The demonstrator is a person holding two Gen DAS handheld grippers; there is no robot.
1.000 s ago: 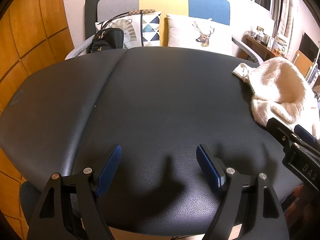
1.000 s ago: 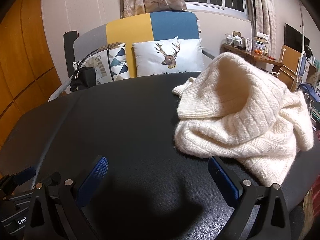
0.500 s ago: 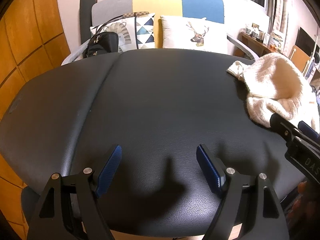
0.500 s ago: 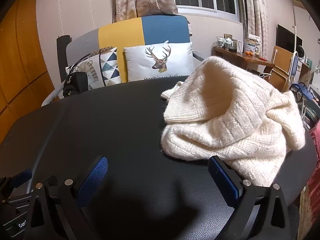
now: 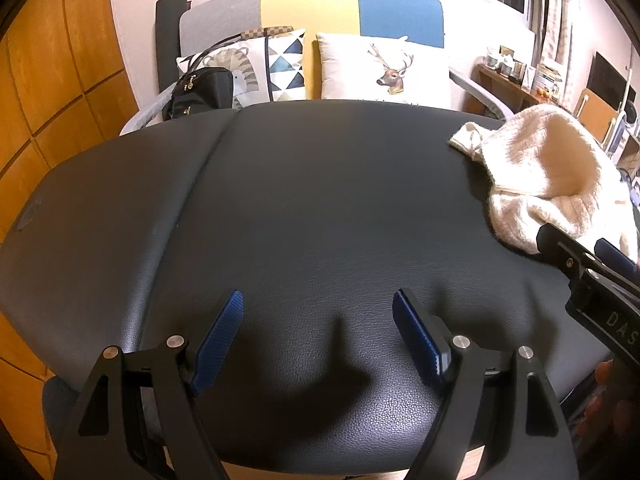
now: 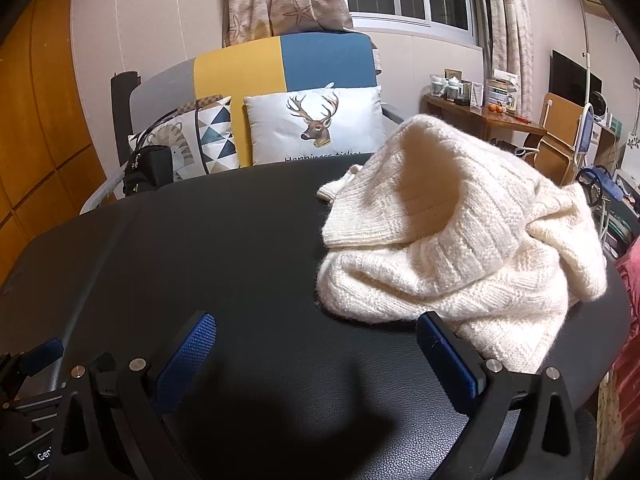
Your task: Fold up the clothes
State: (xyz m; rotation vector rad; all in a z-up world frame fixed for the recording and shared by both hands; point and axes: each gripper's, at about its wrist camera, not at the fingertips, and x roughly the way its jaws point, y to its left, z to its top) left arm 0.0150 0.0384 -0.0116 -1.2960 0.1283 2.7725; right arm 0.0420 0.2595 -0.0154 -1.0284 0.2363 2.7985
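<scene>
A cream knitted sweater lies crumpled in a heap on the right part of the black padded table; the left wrist view shows the sweater at the far right. My right gripper is open just in front of the heap, its right pad close to the sweater's near edge, nothing between the fingers. My left gripper hovers open over the bare black table, well left of the sweater. The right gripper's tip shows at that view's right edge.
Behind the table stands a grey, yellow and blue sofa with a deer cushion, a patterned cushion and a black bag. A cluttered wooden side table and chairs stand at the right; wood panelling at the left.
Both views have shifted slightly, with the sweater sitting a little further left in each picture. Both grippers stay open and the sweater lies as before.
</scene>
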